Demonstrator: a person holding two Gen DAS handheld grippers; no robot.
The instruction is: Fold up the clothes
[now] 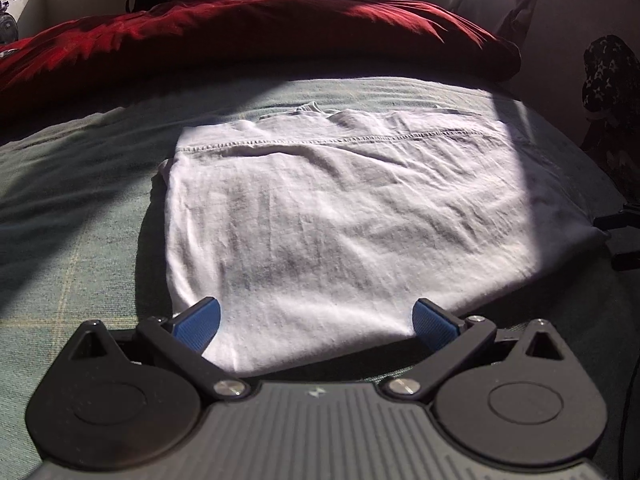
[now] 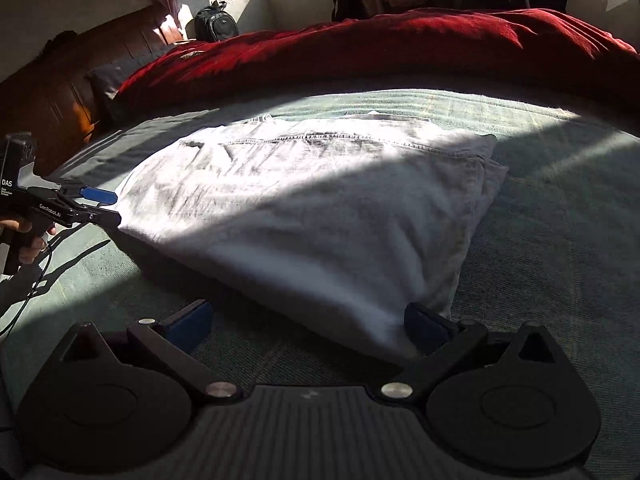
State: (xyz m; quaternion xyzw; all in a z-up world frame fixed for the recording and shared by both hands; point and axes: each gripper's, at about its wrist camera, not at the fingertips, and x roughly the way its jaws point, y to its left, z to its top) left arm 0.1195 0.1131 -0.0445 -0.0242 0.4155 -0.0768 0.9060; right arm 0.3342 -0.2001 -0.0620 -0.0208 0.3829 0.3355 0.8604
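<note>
While the white garment (image 1: 320, 216) lies partly folded in the middle of the frame on the green bedcover (image 1: 72, 240), both tools are spread wide and hold nothing. The left gripper (image 1: 316, 320) frames the near hem; the right gripper (image 2: 308, 320) has one pad at the lower corner. I think a pinch could catch only the top layer, or the bedcover too, and spoil the fold.
</note>
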